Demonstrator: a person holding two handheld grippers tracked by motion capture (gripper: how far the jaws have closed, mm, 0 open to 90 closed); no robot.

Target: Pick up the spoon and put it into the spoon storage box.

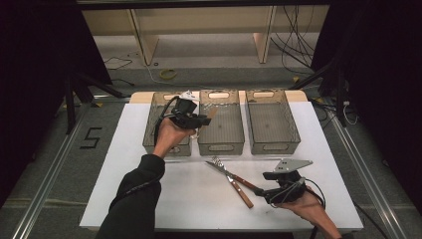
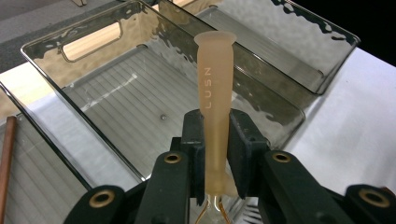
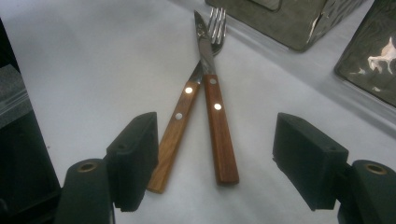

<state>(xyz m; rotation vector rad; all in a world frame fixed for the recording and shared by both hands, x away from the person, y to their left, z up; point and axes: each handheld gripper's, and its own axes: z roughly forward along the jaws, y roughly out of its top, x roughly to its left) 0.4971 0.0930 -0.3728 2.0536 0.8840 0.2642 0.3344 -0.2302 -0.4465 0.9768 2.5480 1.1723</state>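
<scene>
The left gripper (image 2: 216, 154) pinches a tan-handled utensil (image 2: 214, 93) above the middle bin (image 2: 70, 74). The right gripper (image 3: 215, 158) stands spread over the crossed knife (image 3: 215, 121) and fork (image 3: 180, 126) on the surface (image 3: 84, 70).

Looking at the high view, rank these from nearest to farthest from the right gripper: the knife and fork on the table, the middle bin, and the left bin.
From the right gripper:
1. Knife and fork, crossed on the table just to its left; too close to separate.
2. Middle bin, at the far side, up and left.
3. Left bin, farthest left, beneath the left gripper.
</scene>
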